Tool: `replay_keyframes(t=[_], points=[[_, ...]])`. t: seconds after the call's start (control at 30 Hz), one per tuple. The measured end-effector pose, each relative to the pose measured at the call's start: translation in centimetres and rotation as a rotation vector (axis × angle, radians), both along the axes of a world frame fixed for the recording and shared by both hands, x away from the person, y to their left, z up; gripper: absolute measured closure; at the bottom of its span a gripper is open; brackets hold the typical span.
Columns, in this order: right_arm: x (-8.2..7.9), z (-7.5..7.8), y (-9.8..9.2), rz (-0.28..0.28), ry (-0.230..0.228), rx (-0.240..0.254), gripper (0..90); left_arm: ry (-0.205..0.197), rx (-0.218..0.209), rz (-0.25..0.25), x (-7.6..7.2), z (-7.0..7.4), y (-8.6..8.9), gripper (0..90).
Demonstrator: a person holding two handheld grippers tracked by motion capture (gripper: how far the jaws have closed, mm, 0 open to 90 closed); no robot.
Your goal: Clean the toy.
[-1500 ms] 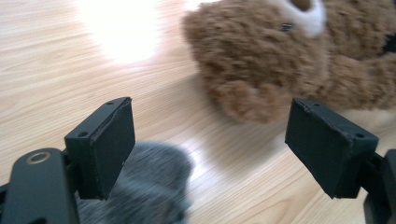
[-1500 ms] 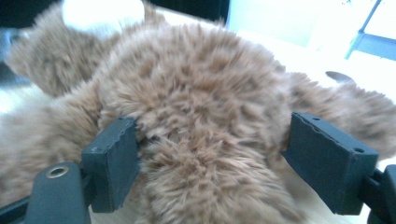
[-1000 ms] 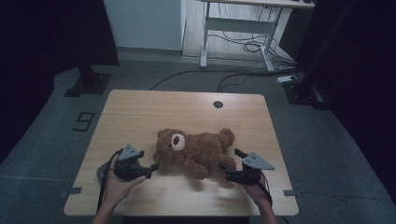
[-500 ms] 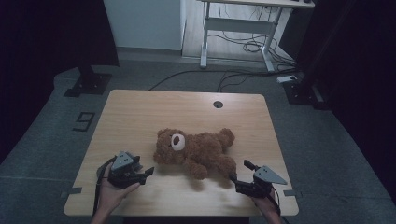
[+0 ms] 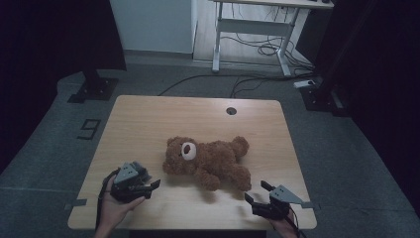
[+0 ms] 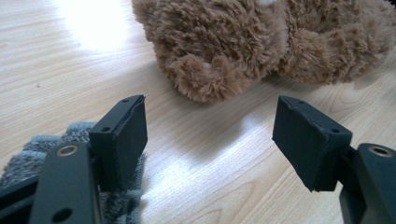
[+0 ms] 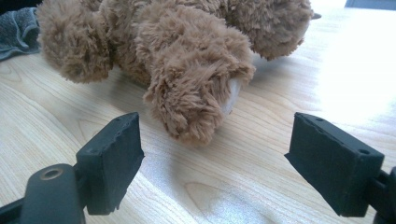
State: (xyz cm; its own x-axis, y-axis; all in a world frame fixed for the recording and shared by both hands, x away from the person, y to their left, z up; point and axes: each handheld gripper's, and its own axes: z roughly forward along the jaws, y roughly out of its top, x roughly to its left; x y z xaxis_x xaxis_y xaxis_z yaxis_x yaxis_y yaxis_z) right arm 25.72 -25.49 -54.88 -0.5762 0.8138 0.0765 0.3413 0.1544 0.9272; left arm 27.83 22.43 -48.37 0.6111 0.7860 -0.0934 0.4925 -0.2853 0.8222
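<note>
A brown teddy bear (image 5: 208, 161) lies on its back mid-table, with its head toward the left and its white muzzle up. My left gripper (image 5: 151, 188) rests near the front left edge, open, a short way from the bear's head (image 6: 219, 51). A grey fuzzy cloth (image 6: 28, 154) lies under its left jaw. My right gripper (image 5: 255, 192) sits at the front right, open and empty, just short of the bear's foot (image 7: 196, 79). The same grey cloth (image 7: 16, 28) shows beyond the bear in the right gripper view.
The wooden table (image 5: 148, 124) has a round cable hole (image 5: 231, 110) near its far edge. A white desk frame (image 5: 247, 29) and loose cables (image 5: 267, 49) are on the floor behind. A dark stand base (image 5: 94, 87) sits at the far left.
Both grippers have drawn back from the bear toward the front edge. The right one went farther, down and to the right. The bear has not moved.
</note>
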Motion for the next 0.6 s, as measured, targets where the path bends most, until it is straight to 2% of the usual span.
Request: replay_keyframes(t=[0.23,0.43,0.6], points=[[0.1,0.0,0.2,0.012,-0.001,-0.008,16.9,0.022,0.005,-0.005,0.1,-0.3,0.2,27.2],[0.2,0.0,0.0,0.014,0.003,0.013,16.5,0.021,0.018,-0.027,-0.1,-0.3,-0.6,27.3],[0.3,0.0,0.1,0.023,0.007,0.005,16.0,0.024,0.024,-0.034,-0.1,-0.4,-0.7,27.2]])
